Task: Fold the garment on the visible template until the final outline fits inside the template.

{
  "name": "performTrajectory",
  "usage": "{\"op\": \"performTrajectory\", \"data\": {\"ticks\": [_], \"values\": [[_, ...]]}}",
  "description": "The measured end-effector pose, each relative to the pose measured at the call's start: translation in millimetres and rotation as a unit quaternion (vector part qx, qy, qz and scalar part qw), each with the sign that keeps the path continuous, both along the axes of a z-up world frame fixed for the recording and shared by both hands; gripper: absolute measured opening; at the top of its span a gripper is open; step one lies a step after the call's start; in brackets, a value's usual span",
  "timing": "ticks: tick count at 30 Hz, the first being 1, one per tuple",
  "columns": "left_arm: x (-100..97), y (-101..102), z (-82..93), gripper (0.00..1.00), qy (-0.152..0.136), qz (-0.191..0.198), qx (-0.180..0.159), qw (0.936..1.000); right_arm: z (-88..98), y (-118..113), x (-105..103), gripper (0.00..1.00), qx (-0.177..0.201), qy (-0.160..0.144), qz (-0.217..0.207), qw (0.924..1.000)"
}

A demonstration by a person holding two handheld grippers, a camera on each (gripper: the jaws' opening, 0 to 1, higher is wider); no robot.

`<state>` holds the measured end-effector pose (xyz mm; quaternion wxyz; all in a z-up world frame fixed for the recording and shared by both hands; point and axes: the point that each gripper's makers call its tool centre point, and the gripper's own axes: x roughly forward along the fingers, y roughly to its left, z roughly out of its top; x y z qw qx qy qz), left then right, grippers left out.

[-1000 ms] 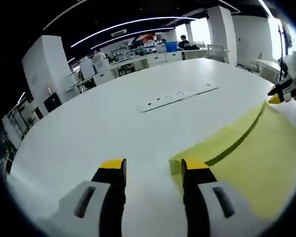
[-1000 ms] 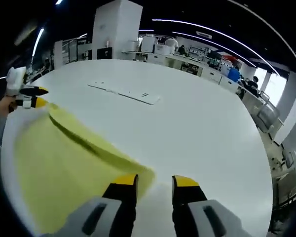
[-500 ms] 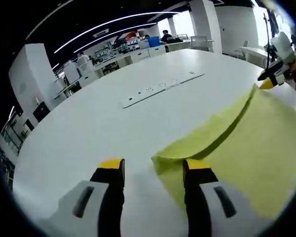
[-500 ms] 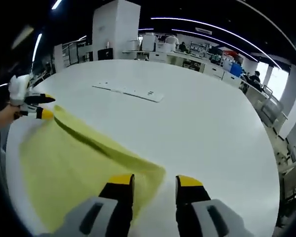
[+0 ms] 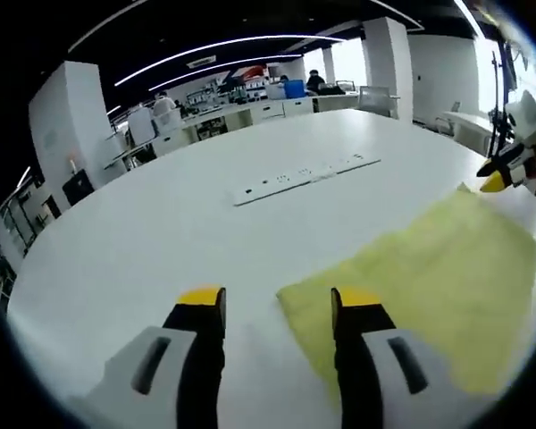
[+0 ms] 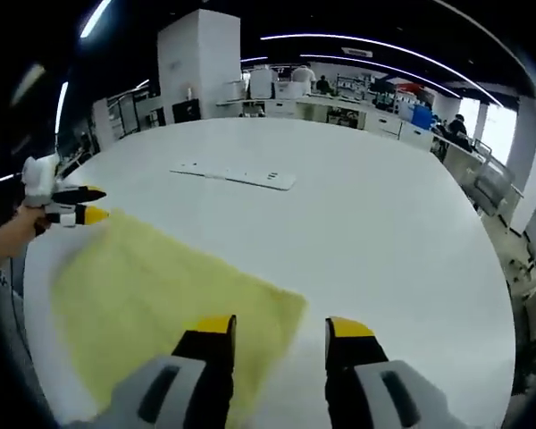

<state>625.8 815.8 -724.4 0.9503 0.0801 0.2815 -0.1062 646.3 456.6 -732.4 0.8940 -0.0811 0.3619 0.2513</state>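
A yellow garment (image 5: 429, 277) lies flat on the white table (image 5: 161, 241), right of my left gripper (image 5: 280, 301). The left gripper is open, and the cloth's near corner sits just ahead of the gap between its yellow-tipped jaws. In the right gripper view the same garment (image 6: 161, 286) spreads to the left, one corner just ahead of my open right gripper (image 6: 282, 329). The left gripper (image 6: 82, 204) shows at the garment's far corner with its fingers apart, held by a hand. At the opposite far corner the right gripper (image 5: 505, 174) rests.
A long white socket strip (image 5: 304, 170) is set into the table beyond the garment, also seen as the strip (image 6: 234, 173) in the right gripper view. Desks, shelves, a white pillar (image 6: 199, 58) and seated people stand past the table's round edge.
The garment's far edge, lifted in a raised fold between the two grippers earlier, has dropped; the cloth now lies flat on the table. Both views shifted slightly.
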Motion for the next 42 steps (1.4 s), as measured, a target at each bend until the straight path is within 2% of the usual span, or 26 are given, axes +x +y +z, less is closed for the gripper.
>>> {"op": "performTrajectory", "data": {"ticks": [4,7,11,13,17,19,22,24,28,31,35,42], "values": [[-18.9,-0.9,8.9,0.51,-0.002,-0.011,-0.011,0.9999,7.5,1.1,-17.2,0.37,0.011,0.008,0.01,0.9999],[-32.4,2.6,12.6,0.52,-0.005,-0.022,0.005,0.9997,11.6,0.8,-31.2,0.37,0.019,0.014,0.018,0.9996],[-54.3,0.5,16.9,0.52,-0.008,-0.039,-0.019,0.999,15.4,0.3,-51.8,0.37,0.031,0.024,0.027,0.9989],[-65.4,-3.0,17.5,0.53,-0.014,-0.055,-0.019,0.9982,14.6,-0.7,-62.2,0.37,0.026,0.026,0.038,0.9986],[-88.3,-11.9,13.3,0.53,-0.007,-0.087,-0.026,0.9959,12.3,-3.5,-81.5,0.37,0.019,0.029,0.051,0.9981],[-99.2,-14.8,10.3,0.53,-0.002,-0.089,-0.043,0.9951,11.4,-2.6,-90.3,0.37,0.022,0.033,0.058,0.9975],[-113.1,-16.8,5.4,0.49,0.007,-0.092,-0.052,0.9944,9.8,-1.1,-104.7,0.37,0.026,0.041,0.066,0.9966],[-124.6,-18.4,-1.0,0.46,0.022,-0.092,-0.067,0.9933,8.2,-0.2,-115.8,0.37,0.027,0.048,0.074,0.9958],[-145.4,-23.5,-11.2,0.45,0.043,-0.106,-0.059,0.9917,3.3,-2.3,-133.7,0.37,0.028,0.058,0.077,0.9949],[-155.4,-28.9,-16.0,0.43,0.051,-0.11,-0.068,0.9903,-1.0,-4.6,-142.9,0.35,0.029,0.064,0.073,0.9949],[-163.4,-32.9,-22.6,0.38,0.059,-0.11,-0.063,0.9901,-6.9,-3.9,-154.7,0.31,0.038,0.07,0.066,0.9947],[-173.1,-28.5,-33.1,0.29,0.076,-0.091,-0.072,0.9904,-17.4,-1.3,-166.9,0.21,0.053,0.079,0.057,0.9938]]}}
